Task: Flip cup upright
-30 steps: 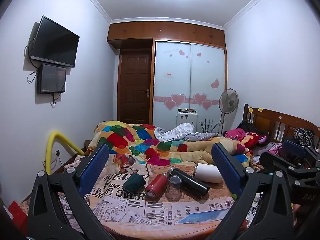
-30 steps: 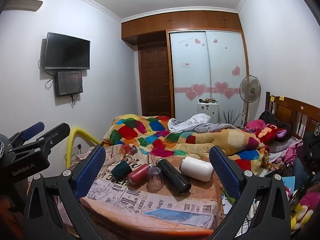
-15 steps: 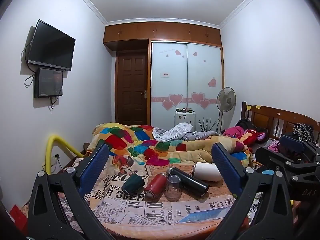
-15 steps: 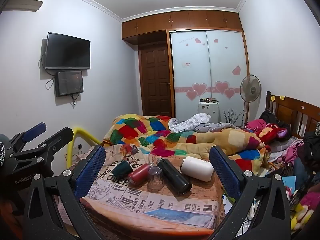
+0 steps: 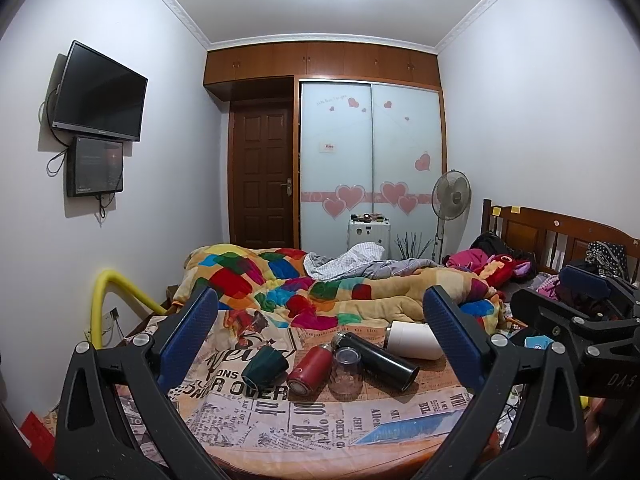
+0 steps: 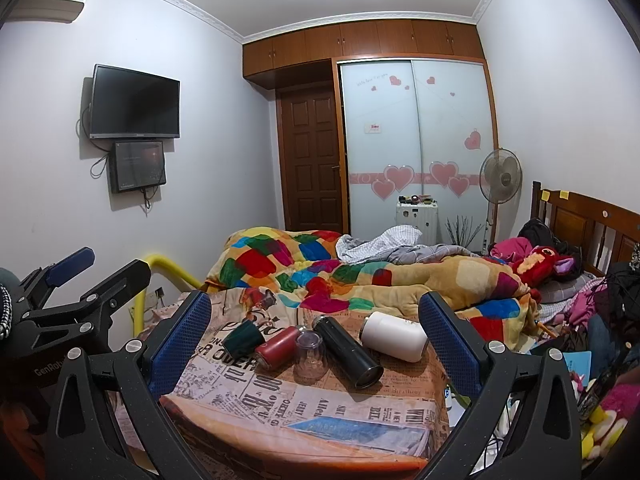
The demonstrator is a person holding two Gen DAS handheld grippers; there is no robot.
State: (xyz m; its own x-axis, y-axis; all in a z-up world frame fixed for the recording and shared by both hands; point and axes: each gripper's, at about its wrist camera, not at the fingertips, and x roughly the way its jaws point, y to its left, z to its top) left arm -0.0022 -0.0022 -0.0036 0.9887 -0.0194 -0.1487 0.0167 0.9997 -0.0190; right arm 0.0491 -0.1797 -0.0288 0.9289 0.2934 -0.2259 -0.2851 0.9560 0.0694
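Observation:
Several vessels sit on a newspaper-print table (image 5: 280, 420): a dark green cup (image 5: 264, 365) on its side, a red bottle (image 5: 310, 368) lying down, a clear glass (image 5: 346, 370) mouth down, a black flask (image 5: 378, 358) and a white tumbler (image 5: 412, 340) lying down. They also show in the right wrist view: green cup (image 6: 243, 338), red bottle (image 6: 278, 347), glass (image 6: 310, 354), black flask (image 6: 348, 350), white tumbler (image 6: 394, 336). My left gripper (image 5: 320, 332) and right gripper (image 6: 316, 330) are both open and empty, held back from the table.
A bed with a patchwork quilt (image 5: 320, 284) lies behind the table. A yellow pipe (image 5: 116, 292) curves at the left. A headboard (image 5: 560, 236) and clothes are at the right. A fan (image 5: 450, 200) stands by the wardrobe.
Both views shifted only slightly; the left view has tilted a little. The objects have not moved and both grippers stay open.

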